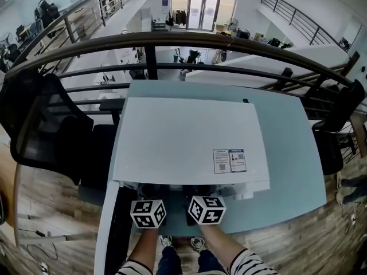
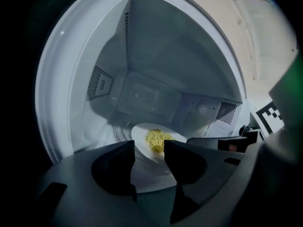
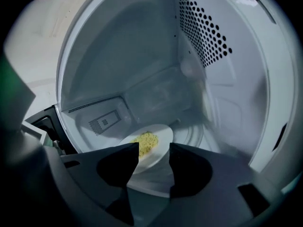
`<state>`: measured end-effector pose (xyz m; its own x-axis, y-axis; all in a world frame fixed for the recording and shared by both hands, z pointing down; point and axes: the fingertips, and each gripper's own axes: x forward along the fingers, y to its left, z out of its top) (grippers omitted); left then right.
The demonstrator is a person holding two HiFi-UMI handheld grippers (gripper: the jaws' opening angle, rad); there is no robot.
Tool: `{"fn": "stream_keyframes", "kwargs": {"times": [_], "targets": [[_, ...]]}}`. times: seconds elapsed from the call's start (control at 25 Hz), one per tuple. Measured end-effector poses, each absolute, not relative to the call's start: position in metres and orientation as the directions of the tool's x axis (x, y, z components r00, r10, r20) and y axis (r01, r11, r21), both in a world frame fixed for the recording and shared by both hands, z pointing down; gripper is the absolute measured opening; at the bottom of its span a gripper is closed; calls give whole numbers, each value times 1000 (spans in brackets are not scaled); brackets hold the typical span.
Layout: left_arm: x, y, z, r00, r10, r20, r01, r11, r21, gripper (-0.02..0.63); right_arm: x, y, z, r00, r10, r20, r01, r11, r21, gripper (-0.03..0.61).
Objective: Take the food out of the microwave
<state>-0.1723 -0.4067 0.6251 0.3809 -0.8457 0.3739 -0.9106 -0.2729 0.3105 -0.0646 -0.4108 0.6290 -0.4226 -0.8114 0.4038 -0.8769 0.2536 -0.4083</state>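
A white microwave [image 1: 189, 142] stands on a pale table [image 1: 287, 153], its front toward me and its cavity open. Inside, on the turntable, sits a white plate [image 2: 140, 135] [image 3: 162, 137] with a small heap of yellow food [image 2: 156, 139] [image 3: 146, 142]. Both grippers point into the opening from the front; in the head view only their marker cubes [image 1: 148, 213] [image 1: 207, 209] show. My left gripper [image 2: 148, 143] is open, its jaws short of the plate's near rim. My right gripper [image 3: 154, 144] is also open and empty, aimed at the same plate from the right.
The microwave door [image 1: 106, 228] hangs open at the left of the grippers. A black office chair [image 1: 40, 125] stands left of the table, and a dark railing [image 1: 172, 39] runs behind it. The cavity's perforated walls [image 3: 203, 32] close in on both sides.
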Motion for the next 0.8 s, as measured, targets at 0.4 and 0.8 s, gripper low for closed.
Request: {"fn": "stream_keyframes", "kwargs": {"times": [0.4,0.8], "targets": [[-169,-402,623,405,-835,372,-897,-284,337,176,-64,-406,626,-440,-814,379,-849,240,-471,201],[-163,-381,617,408,-831,378,-895,-283,345,176,-57,-386,618,-450,-812,372,-833,232,-502,201]]}}
